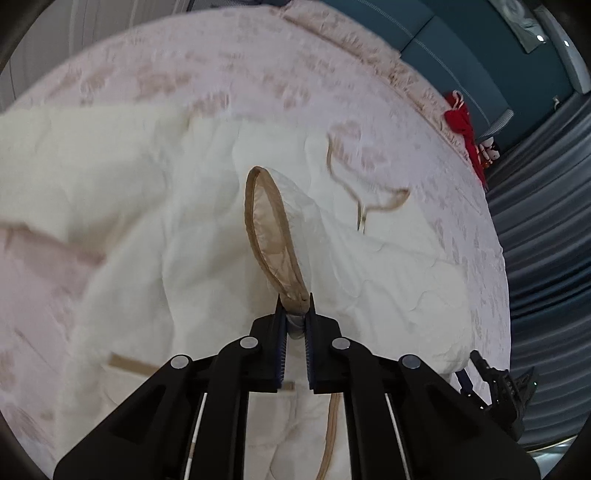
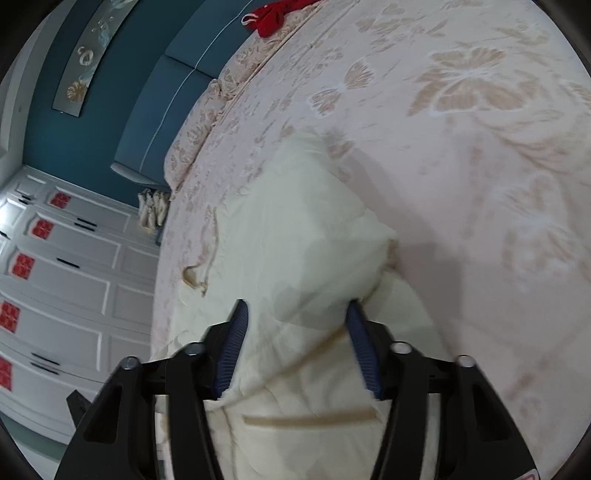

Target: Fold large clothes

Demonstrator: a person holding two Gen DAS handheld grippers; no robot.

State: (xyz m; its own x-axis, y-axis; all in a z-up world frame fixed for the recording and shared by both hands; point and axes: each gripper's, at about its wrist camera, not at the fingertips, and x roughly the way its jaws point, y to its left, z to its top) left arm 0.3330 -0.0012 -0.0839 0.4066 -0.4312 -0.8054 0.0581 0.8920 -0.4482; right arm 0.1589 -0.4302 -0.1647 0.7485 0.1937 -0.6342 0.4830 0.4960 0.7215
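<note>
A large cream quilted jacket (image 1: 177, 229) with tan trim lies spread on the bed. My left gripper (image 1: 295, 310) is shut on the tan-edged sleeve cuff (image 1: 271, 229) and holds it lifted above the jacket body. In the right wrist view my right gripper (image 2: 295, 314) is open, its blue pads (image 2: 232, 347) spread on either side of a raised fold of the same jacket (image 2: 306, 236); I cannot tell if they touch it. A tan pocket strip (image 2: 310, 419) shows below, between the fingers. The right gripper also shows in the left wrist view (image 1: 502, 384), at the bed's edge.
The bed (image 1: 229, 74) has a pale pink floral cover (image 2: 480, 122). A red garment (image 1: 465, 129) lies at the headboard end, also in the right wrist view (image 2: 273, 14). A teal headboard (image 2: 192, 92), white wardrobe doors (image 2: 59, 280) and grey curtains (image 1: 543, 221) surround the bed.
</note>
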